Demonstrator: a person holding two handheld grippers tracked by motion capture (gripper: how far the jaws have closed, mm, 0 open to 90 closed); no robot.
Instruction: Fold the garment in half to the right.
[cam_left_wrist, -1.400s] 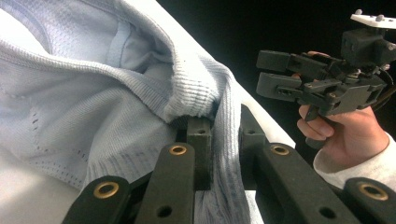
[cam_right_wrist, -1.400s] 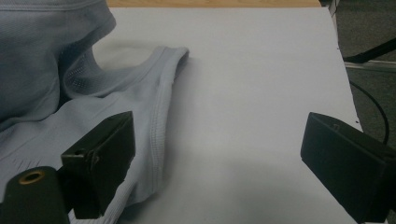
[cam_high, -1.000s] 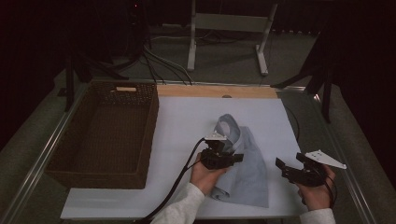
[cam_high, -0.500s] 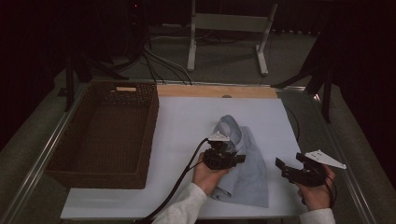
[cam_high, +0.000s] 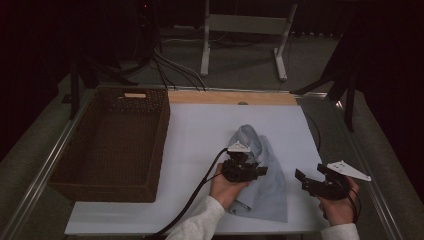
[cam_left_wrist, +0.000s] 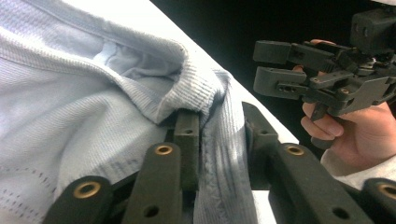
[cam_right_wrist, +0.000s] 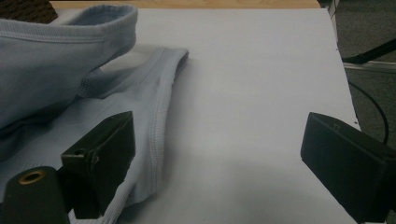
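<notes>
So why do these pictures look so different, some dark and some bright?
High view: dim and murky, the white table lit, the room behind almost black. Left gripper view: bright, the pale blue garment sharp, black backdrop. Right gripper view: even light, soft shadow under the garment's fold, near jaws blurred.

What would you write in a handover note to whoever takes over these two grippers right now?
Left gripper: jaws have just been opening, a fold of the light blue garment between them.
Right gripper: open, holding nothing, beside the garment's edge.
Garment: crumpled on the white table.
Basket: sits left of the garment.
Done: garment partly gathered.
Left: probably folding it or moving it to the basket.
</notes>
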